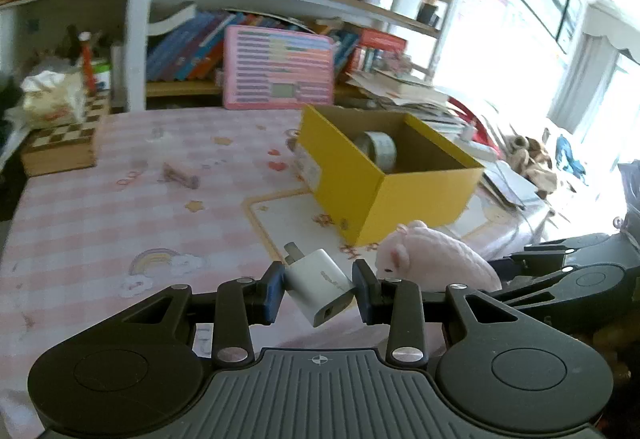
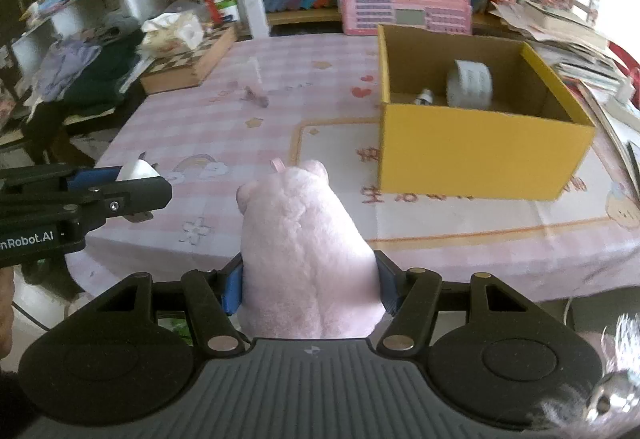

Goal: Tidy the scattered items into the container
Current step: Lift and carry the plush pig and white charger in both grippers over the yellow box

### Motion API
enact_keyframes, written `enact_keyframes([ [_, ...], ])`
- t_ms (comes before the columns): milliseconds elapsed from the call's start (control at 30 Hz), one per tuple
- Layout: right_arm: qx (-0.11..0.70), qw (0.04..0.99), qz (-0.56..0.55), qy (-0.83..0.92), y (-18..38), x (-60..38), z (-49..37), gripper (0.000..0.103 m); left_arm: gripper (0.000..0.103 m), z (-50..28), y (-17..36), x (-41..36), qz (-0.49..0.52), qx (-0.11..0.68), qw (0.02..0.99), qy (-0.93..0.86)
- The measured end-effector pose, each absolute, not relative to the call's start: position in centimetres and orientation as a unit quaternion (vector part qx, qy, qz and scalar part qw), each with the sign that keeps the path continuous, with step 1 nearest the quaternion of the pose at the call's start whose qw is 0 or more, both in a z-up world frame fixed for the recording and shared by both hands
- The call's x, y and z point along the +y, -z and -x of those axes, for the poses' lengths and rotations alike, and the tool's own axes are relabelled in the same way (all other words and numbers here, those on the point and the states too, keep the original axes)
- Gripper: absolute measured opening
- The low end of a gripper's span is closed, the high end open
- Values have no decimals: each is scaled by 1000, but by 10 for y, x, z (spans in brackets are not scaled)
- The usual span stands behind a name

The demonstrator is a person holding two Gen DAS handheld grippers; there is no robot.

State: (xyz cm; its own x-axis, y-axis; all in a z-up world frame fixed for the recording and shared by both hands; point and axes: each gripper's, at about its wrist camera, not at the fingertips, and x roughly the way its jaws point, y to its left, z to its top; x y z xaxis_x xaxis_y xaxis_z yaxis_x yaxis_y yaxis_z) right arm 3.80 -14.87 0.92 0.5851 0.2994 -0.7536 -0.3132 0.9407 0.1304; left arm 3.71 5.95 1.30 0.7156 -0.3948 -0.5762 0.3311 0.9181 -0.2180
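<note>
My left gripper (image 1: 319, 289) is shut on a white plug charger (image 1: 318, 281), held above the near edge of the table; it also shows in the right wrist view (image 2: 138, 170). My right gripper (image 2: 310, 287) is shut on a pink plush toy (image 2: 306, 251), which also shows in the left wrist view (image 1: 432, 253). The yellow cardboard box (image 1: 424, 195) stands open on the table ahead (image 2: 480, 155). A roll of tape (image 2: 470, 83) and a small bottle (image 2: 424, 96) lie inside it. A small brownish item (image 1: 181, 175) lies on the pink tablecloth, also in the right wrist view (image 2: 256, 97).
A chessboard box (image 1: 60, 147) with a tissue pack (image 1: 50, 99) sits at the far left. A pink board (image 1: 278, 69) leans against bookshelves behind the table. Stacked papers (image 2: 568, 39) lie right of the box. The table's near edge (image 2: 224, 263) is just ahead of the grippers.
</note>
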Motion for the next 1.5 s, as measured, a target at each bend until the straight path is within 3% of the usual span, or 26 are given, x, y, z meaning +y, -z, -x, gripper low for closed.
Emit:
enact_keyframes([
  [867, 436, 893, -34, -108, -4, -244, -52, 60, 35, -81, -12, -38, 11, 333, 905, 267],
  [1500, 318, 940, -26, -122, -68, -322, -155, 60, 35, -163, -48, -108, -21, 258, 932, 252],
])
